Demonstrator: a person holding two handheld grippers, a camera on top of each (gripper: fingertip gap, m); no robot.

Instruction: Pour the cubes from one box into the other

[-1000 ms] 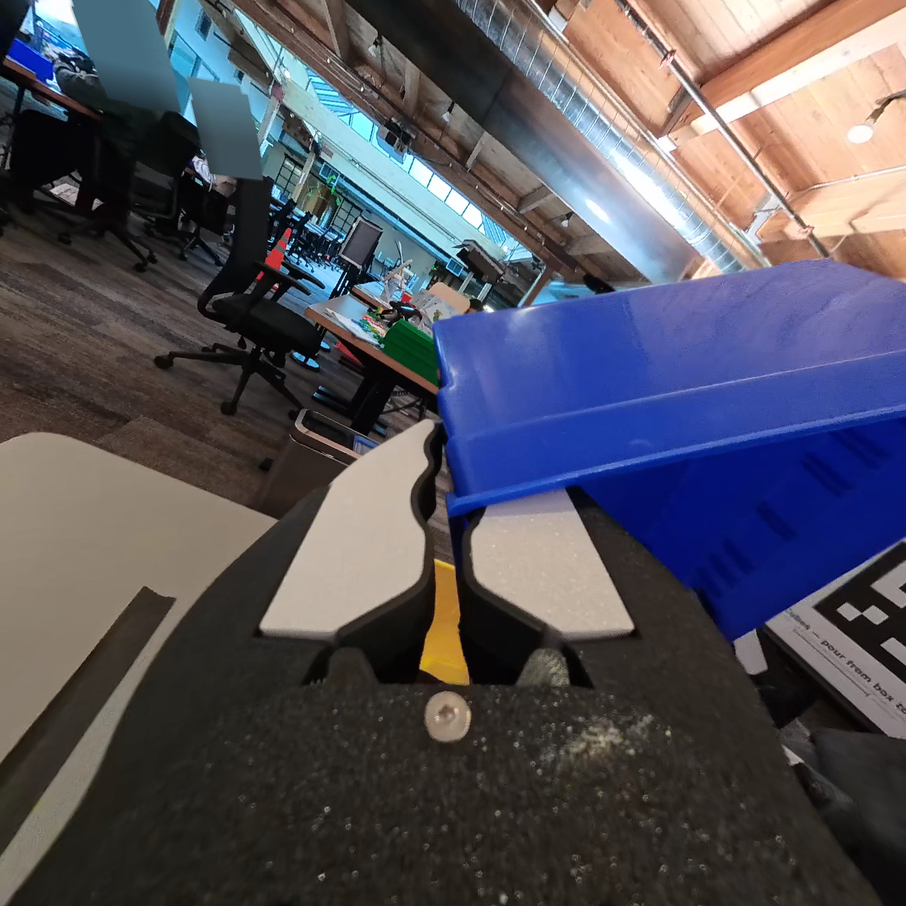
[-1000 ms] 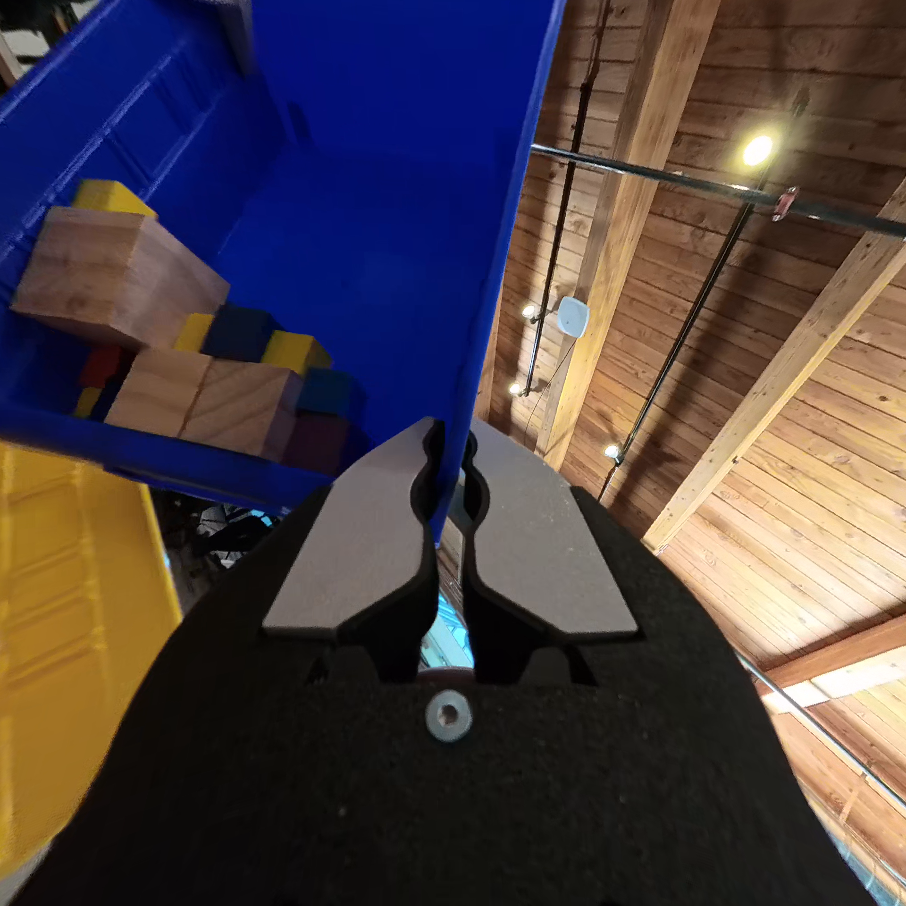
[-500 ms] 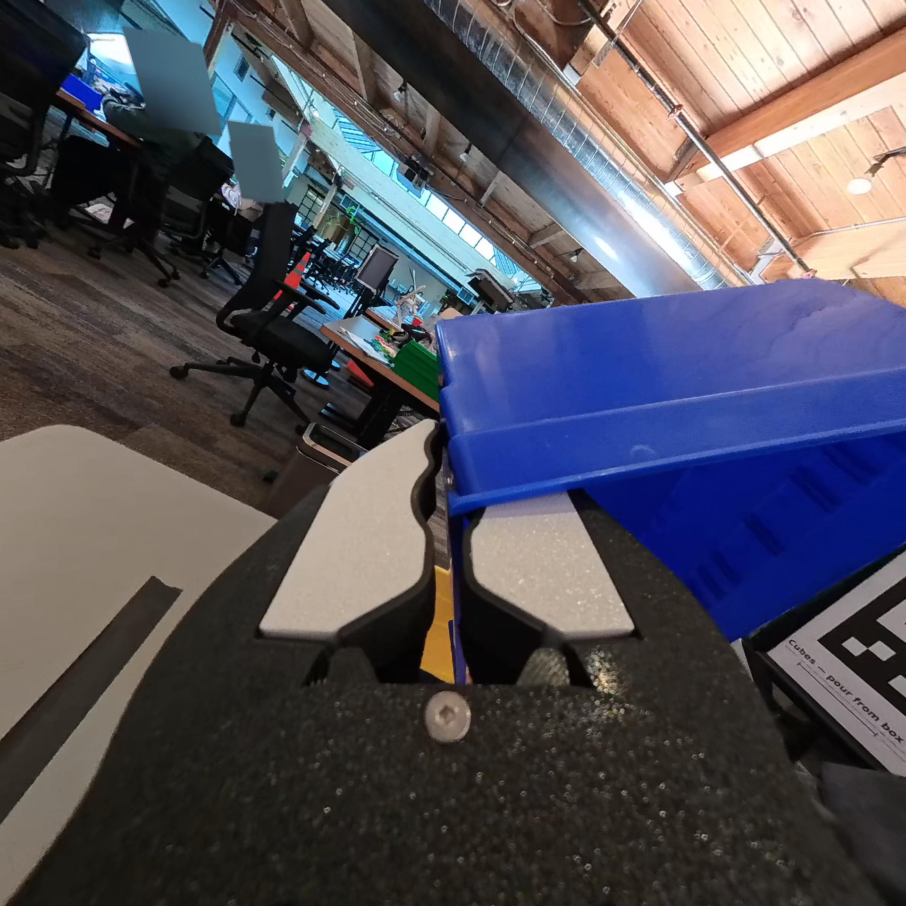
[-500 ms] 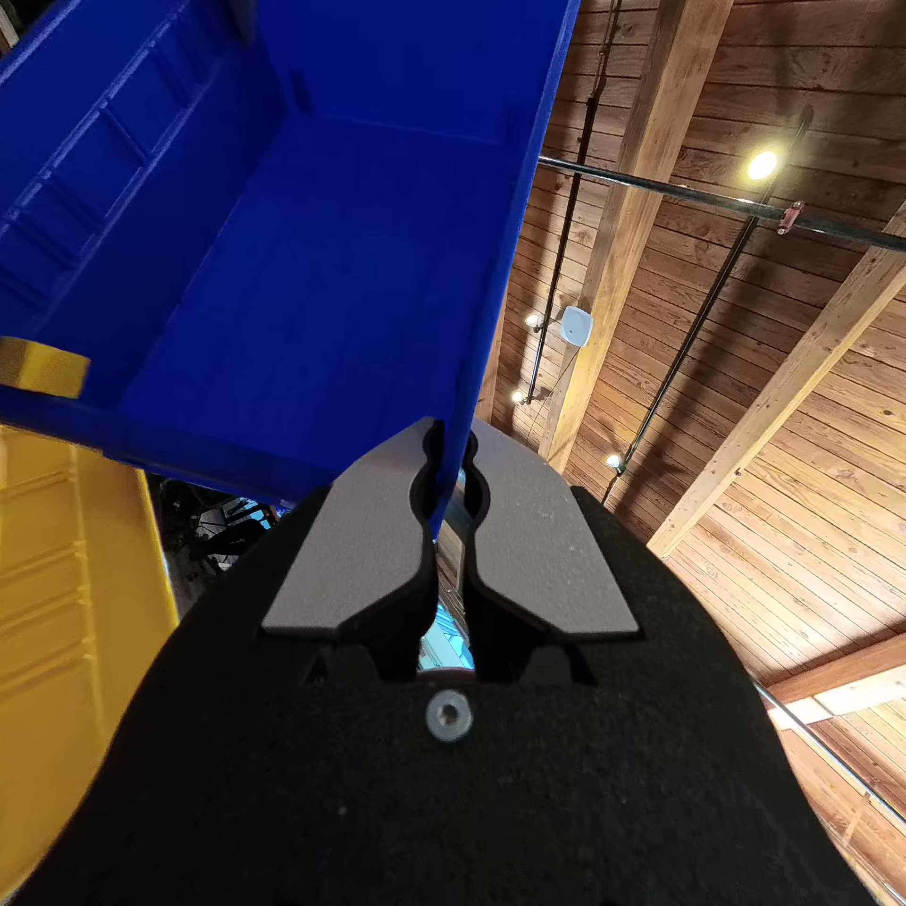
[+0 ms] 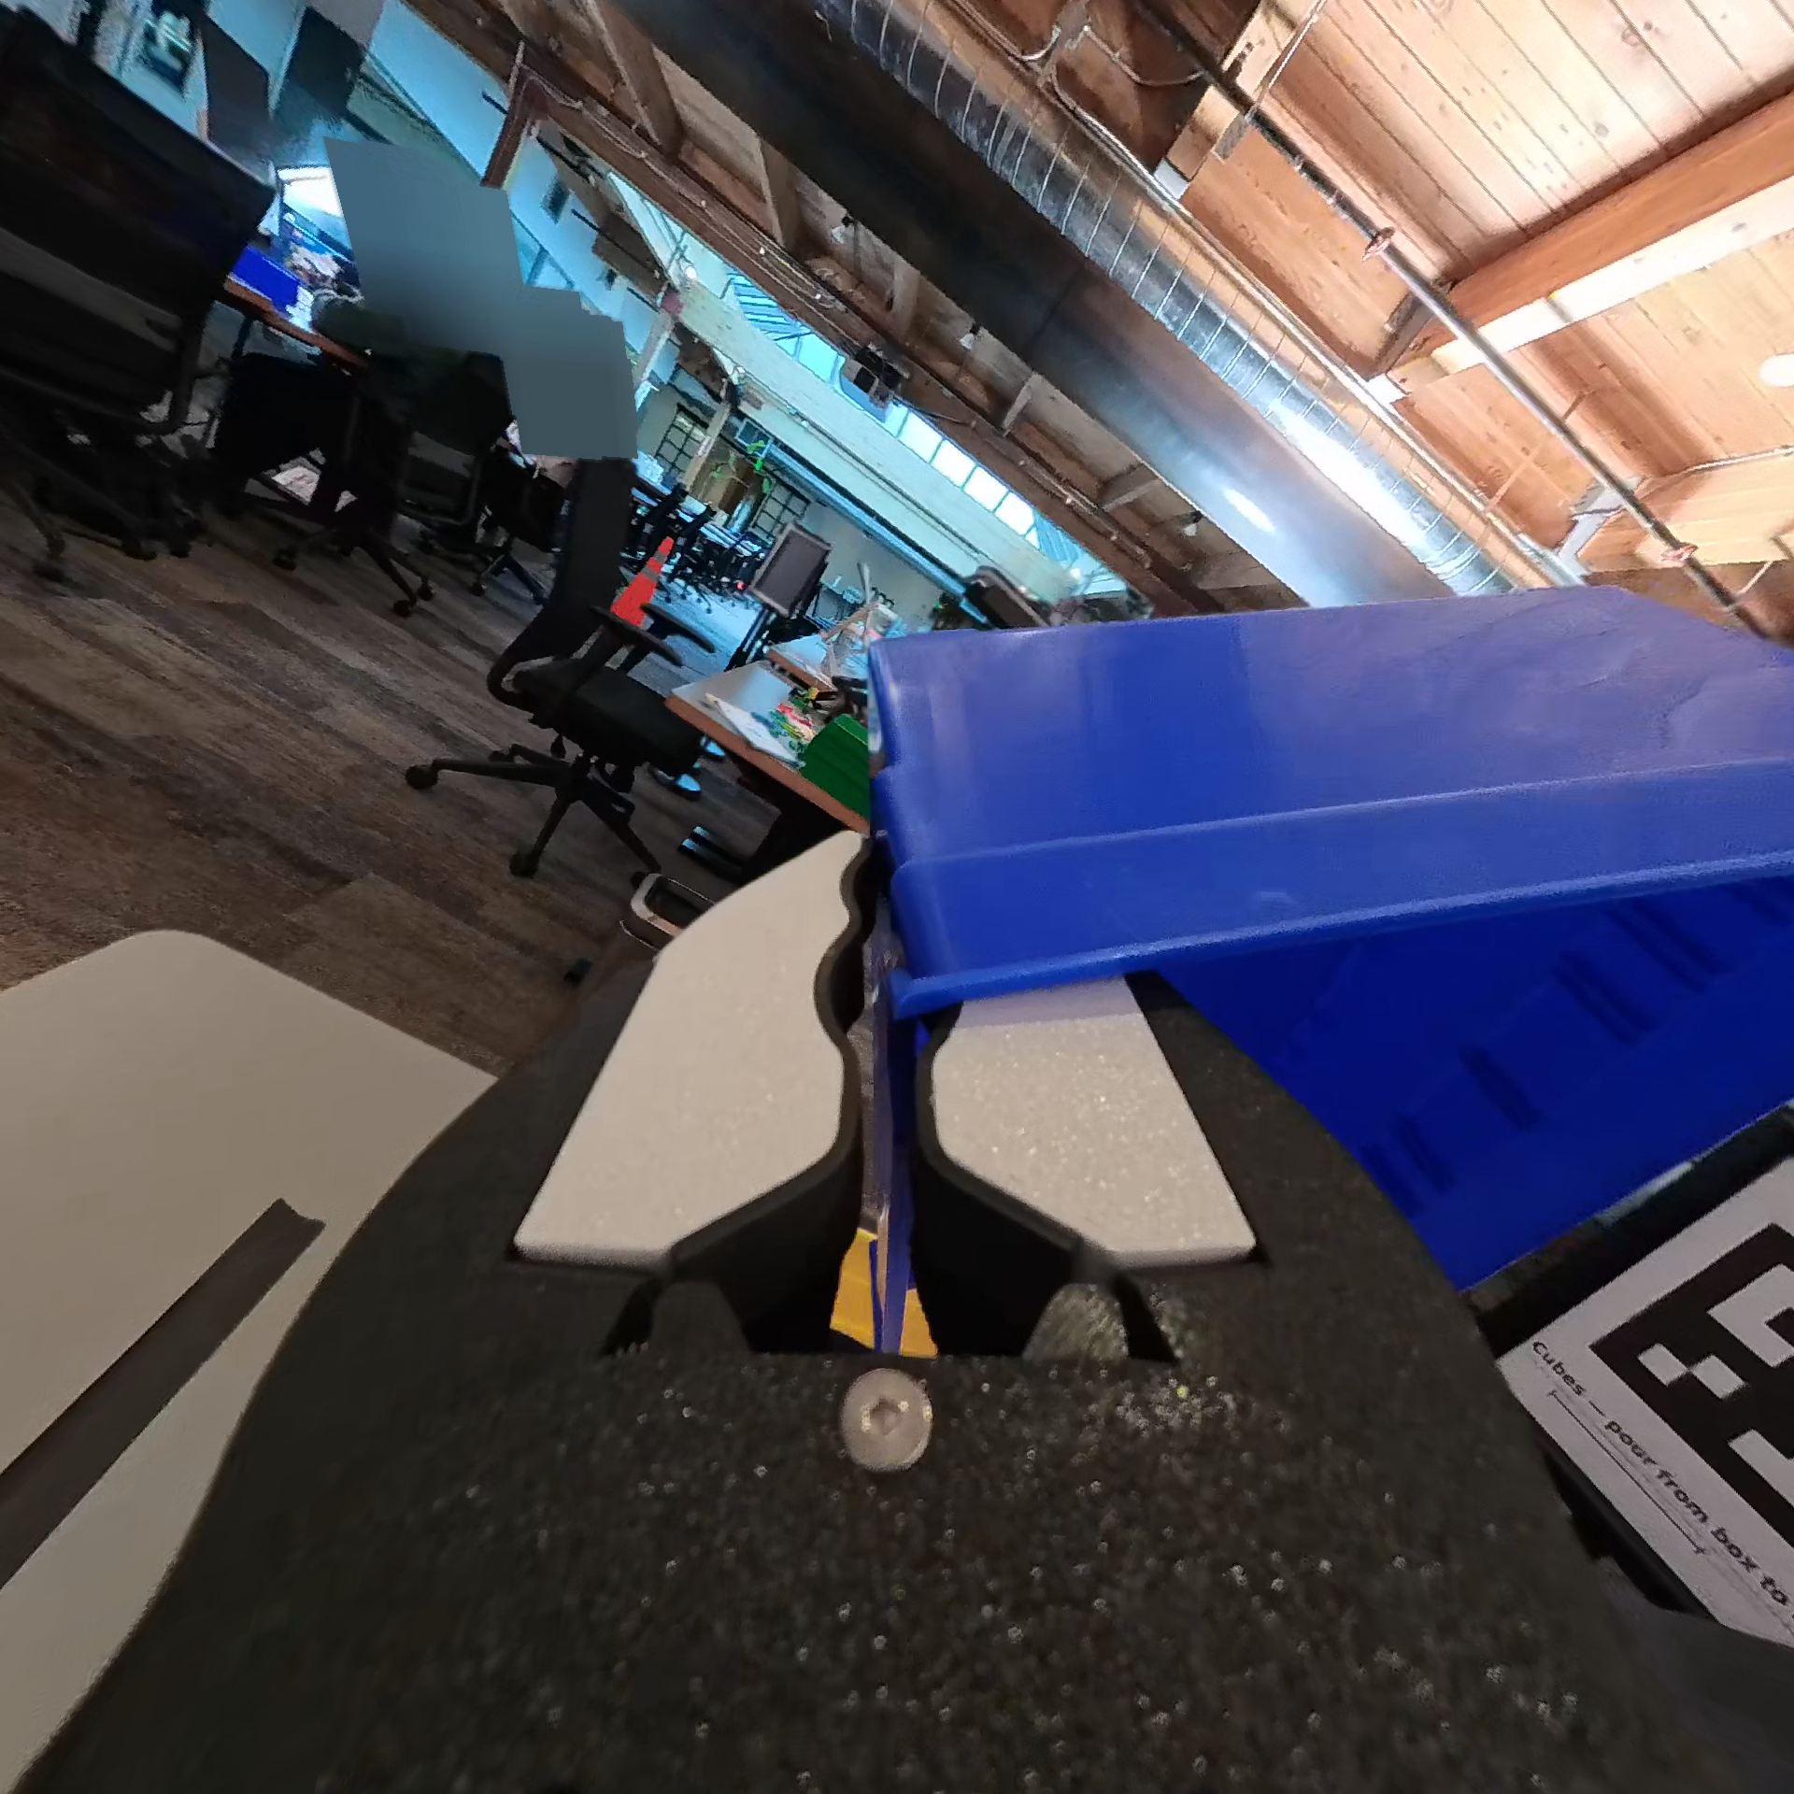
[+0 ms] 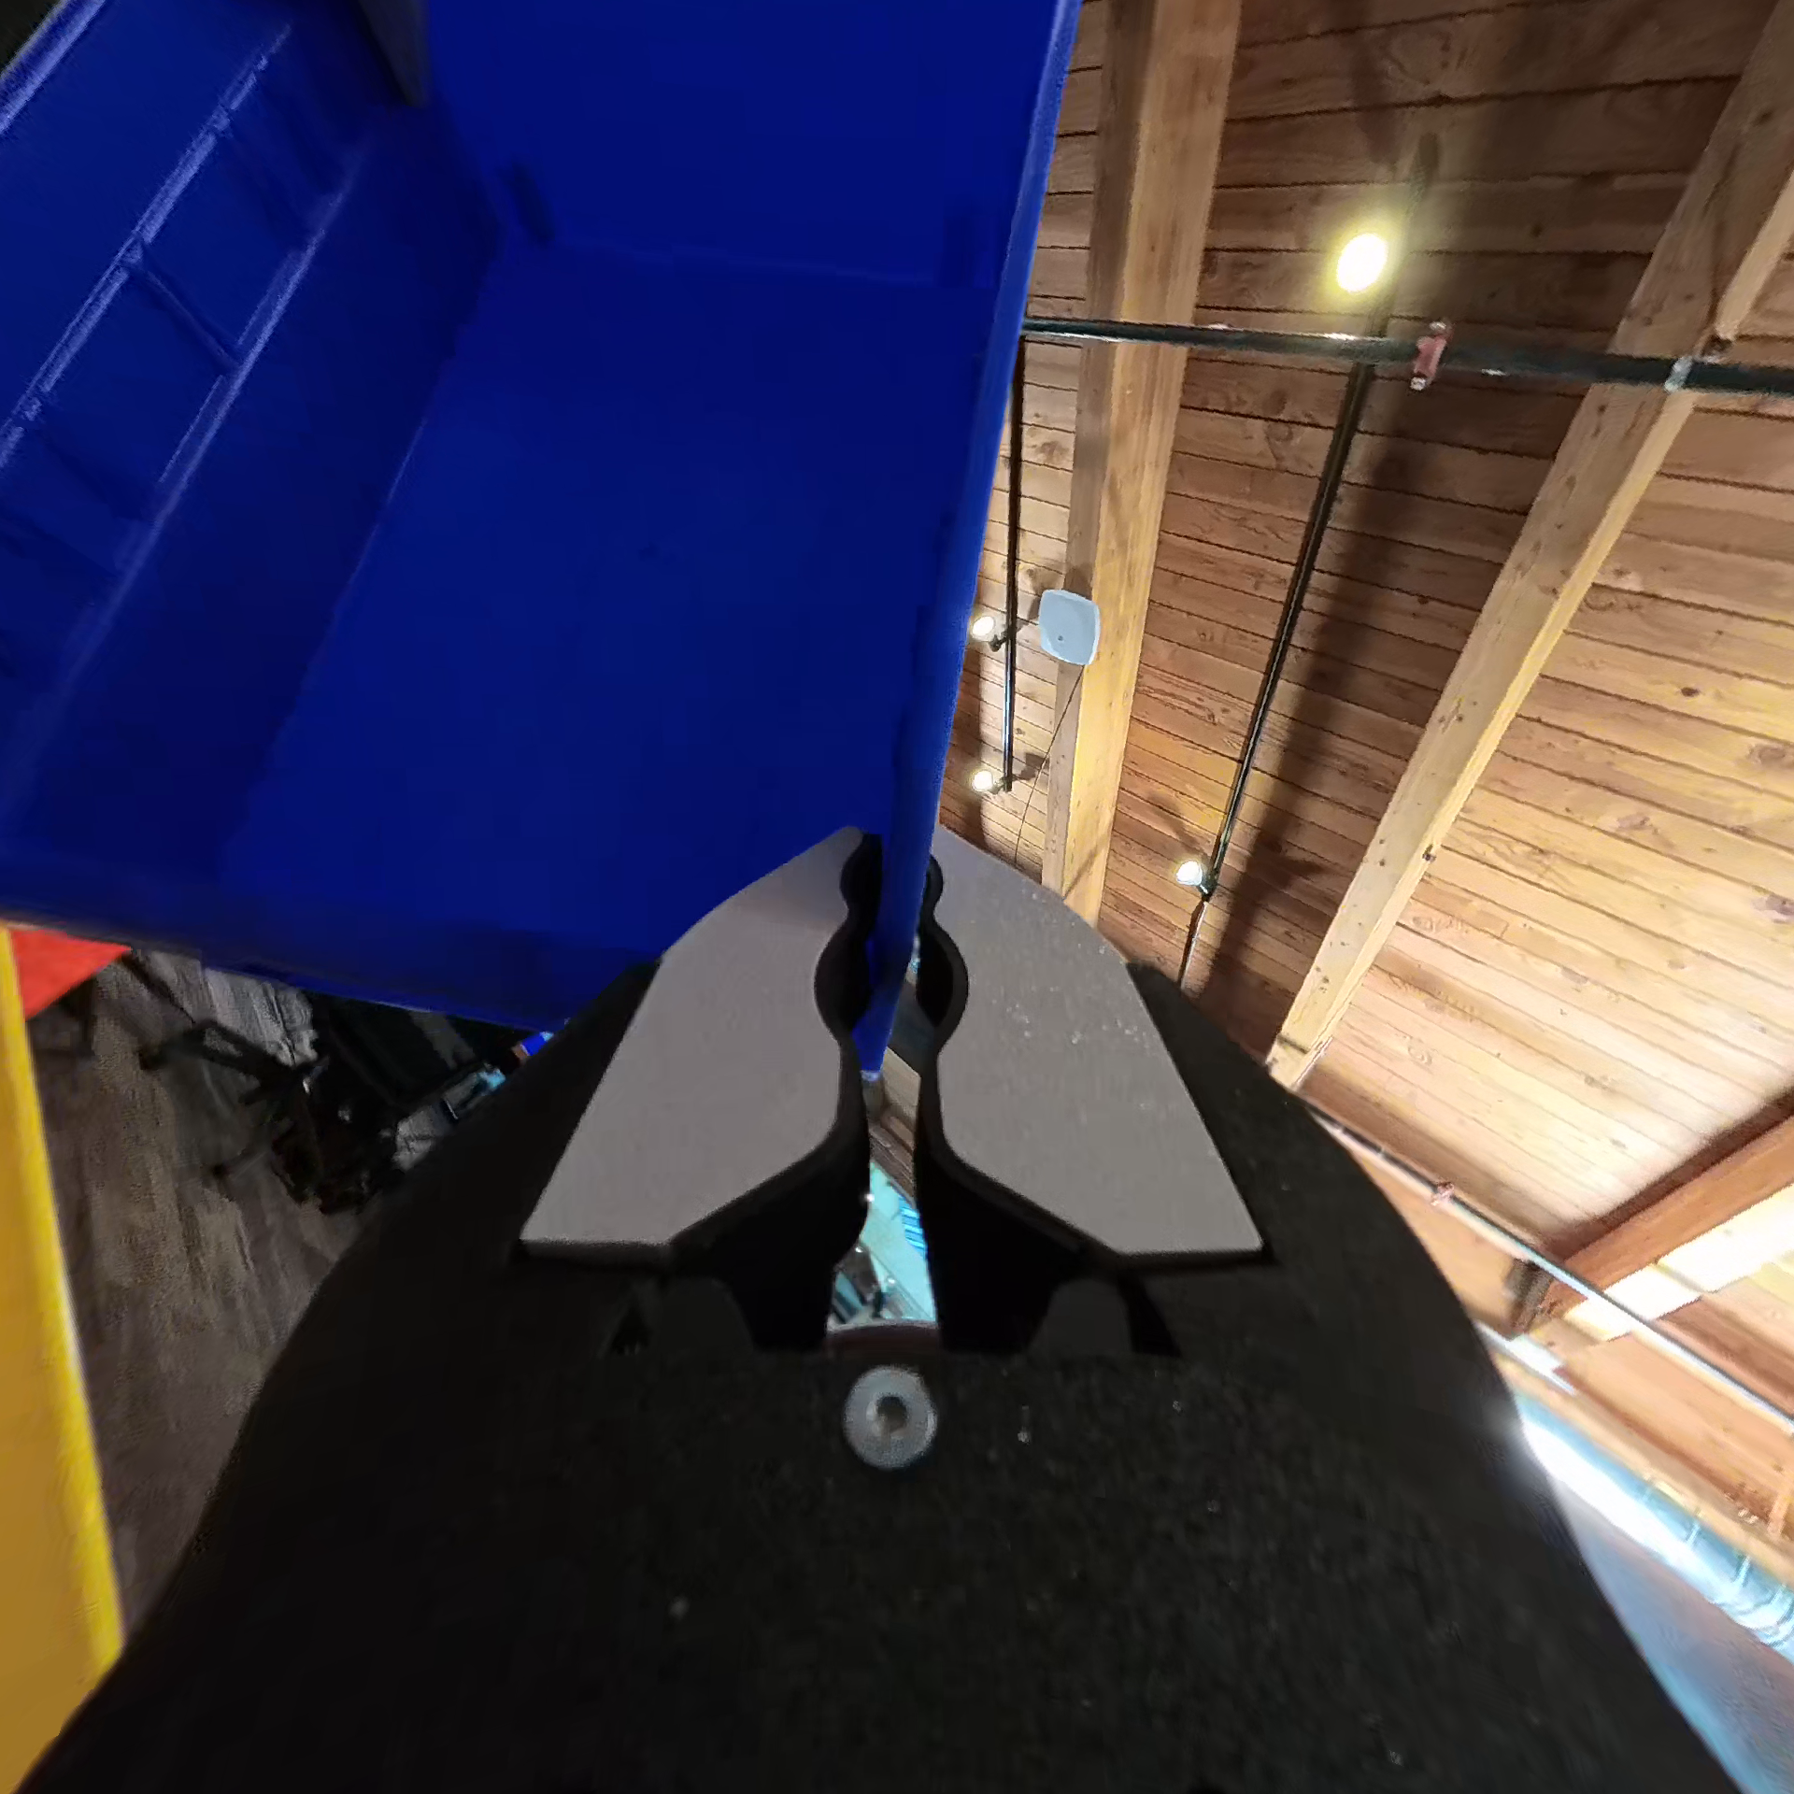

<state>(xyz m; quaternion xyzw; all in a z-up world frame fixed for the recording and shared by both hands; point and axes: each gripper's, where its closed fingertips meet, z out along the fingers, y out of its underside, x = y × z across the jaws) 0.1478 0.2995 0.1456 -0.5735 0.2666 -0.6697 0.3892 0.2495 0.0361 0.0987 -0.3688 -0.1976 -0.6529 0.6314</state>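
I hold a blue box (image 5: 1311,777) tipped steeply, one gripper on each side wall. My left gripper (image 5: 879,932) is shut on one wall edge of the box; the rim lies over its right finger. My right gripper (image 6: 888,922) is shut on the other wall (image 6: 932,680), and its view looks into the blue box's inside (image 6: 544,544), which shows no cubes. The yellow box (image 6: 39,1359) stands below at the left edge of the right wrist view, and a sliver of it (image 5: 859,1301) shows between the left fingers. A red cube (image 6: 58,966) peeks out under the blue box's lower rim.
A white table (image 5: 175,1116) with a dark strip lies at the left. A white card with a black square pattern (image 5: 1689,1378) lies at the right. Office chairs (image 5: 582,718), desks and a floor bin stand beyond. Wooden ceiling beams (image 6: 1456,680) are overhead.
A second ago several wooden and coloured cubes lay in the blue box; they slid out over its lower rim towards the yellow box, and the blue box now looks bare. Both grips held.
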